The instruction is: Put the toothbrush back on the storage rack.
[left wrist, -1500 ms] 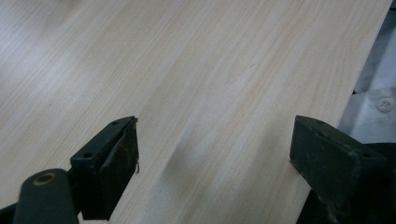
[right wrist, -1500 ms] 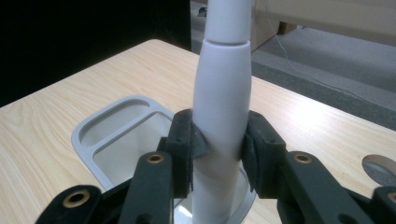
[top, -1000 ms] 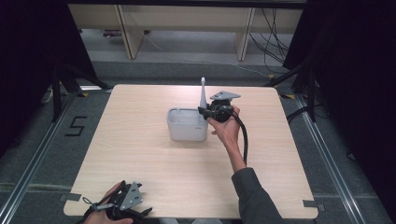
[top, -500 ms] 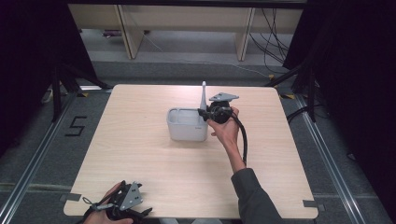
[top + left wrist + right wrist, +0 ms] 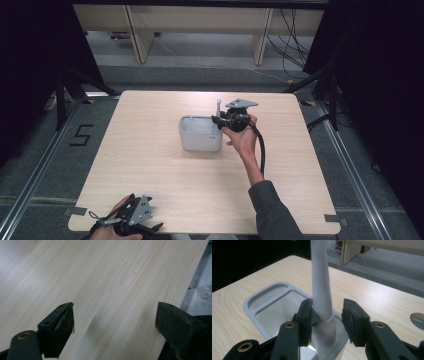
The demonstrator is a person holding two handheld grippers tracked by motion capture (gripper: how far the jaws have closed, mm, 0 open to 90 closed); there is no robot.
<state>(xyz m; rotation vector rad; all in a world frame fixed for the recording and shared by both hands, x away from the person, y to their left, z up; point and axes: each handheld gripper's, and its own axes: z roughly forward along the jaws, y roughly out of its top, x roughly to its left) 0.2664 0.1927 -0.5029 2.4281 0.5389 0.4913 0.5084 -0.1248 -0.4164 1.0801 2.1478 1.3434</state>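
A pale grey plastic container with rounded corners, a flat rim and smooth walls sat near the middle of the light wood-grain surface. In the right gripper view its top showed a narrow oblong recess at the far side beside a larger rectangular well. A smooth, matte, pale grey handle, round in section and slightly tapered, stood nearly upright in the container's right end, rising above the rim.

The right hand-held gripper was held level at that right end, pointing left, with the person's right hand wrapped around its black body and the forearm reaching in from the near edge. Its jaws, faced with rough black pads, had just been opening: the handle stood between them, against the left pad and clear of the right one, so it was no longer clamped.

The left hand-held gripper rested at the near left corner of the surface in the person's left hand, its jaws spread wide over bare wood with nothing between them.
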